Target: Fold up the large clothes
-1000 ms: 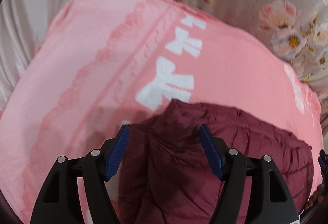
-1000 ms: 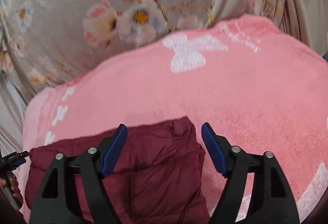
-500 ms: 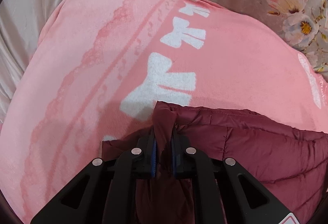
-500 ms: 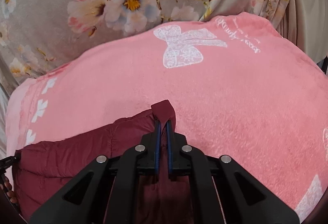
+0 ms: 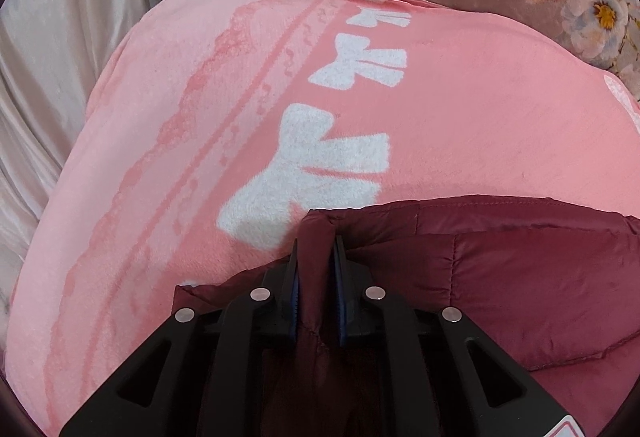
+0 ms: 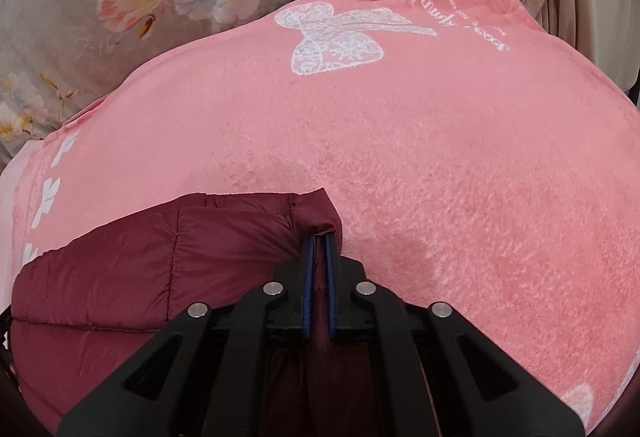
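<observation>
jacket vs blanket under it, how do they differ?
The jacket is dark maroon; the blanket is pink with white bows. The jacket is smooth quilted fabric with stitched panels; the blanket is fuzzy fleece. The jacket's corners are pinched in the left gripper and the right gripper, jaws shut; the blanket lies spread, ungripped. Both are soft textiles, the jacket resting on the blanket.

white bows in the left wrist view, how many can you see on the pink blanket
3 in a row on the pink blanket: a large one just beyond the maroon jacket, a middle one, a small one near the far edge. The jacket may hide more.
</observation>
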### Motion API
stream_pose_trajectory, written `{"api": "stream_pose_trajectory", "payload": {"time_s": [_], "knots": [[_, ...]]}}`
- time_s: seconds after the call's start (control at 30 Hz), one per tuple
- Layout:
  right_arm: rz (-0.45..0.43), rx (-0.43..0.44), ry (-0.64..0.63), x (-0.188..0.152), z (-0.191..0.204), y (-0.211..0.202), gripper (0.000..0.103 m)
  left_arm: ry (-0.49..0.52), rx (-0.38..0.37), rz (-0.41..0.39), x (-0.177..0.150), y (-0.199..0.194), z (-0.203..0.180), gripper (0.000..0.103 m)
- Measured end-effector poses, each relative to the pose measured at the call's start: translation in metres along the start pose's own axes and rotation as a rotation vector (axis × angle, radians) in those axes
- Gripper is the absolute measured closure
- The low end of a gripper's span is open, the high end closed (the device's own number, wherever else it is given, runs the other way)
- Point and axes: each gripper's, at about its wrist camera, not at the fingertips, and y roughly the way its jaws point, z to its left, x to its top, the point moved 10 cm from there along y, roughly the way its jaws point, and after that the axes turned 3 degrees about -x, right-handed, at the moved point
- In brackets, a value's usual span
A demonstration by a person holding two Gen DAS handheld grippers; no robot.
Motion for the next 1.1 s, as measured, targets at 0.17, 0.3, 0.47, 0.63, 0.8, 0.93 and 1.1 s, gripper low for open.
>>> {"api": "stream_pose_trajectory", "payload": {"time_s": [0.17,0.3,0.47,0.63,0.8,0.93,1.1], "knots": [[-0.009,0.006,-0.002,0.001,0.0,0.002,0.097,0.021,0.031,-0.005,0.0,0.001,-0.002,0.093],[-0.009,0.005,0.0,0.001,0.0,0.003,0.097,0.019,0.036,-0.007,-0.001,0.002,-0.002,0.093],[-0.028,0.047,0.102,0.01,-0.016,-0.002,0.087,-0.019,0.04,-0.003,0.001,0.0,0.006,0.071],[-0.228,-0.027,0.228,0.036,-0.063,-0.072,0.07,-0.208,0.051,0.002,0.001,-0.032,0.059,0.034],[-0.217,0.157,-0.055,0.026,0.034,-0.119,0.07,-0.133,-0.074,-0.085,0.017,-0.098,0.019,0.036],[-0.154,0.289,-0.311,-0.019,0.141,-0.129,0.071,0.065,-0.19,-0.116,0.013,-0.132,-0.068,0.036],[-0.125,0.261,-0.459,-0.046,0.195,-0.109,0.078,0.188,-0.24,-0.058,-0.019,-0.118,-0.144,0.039]]}}
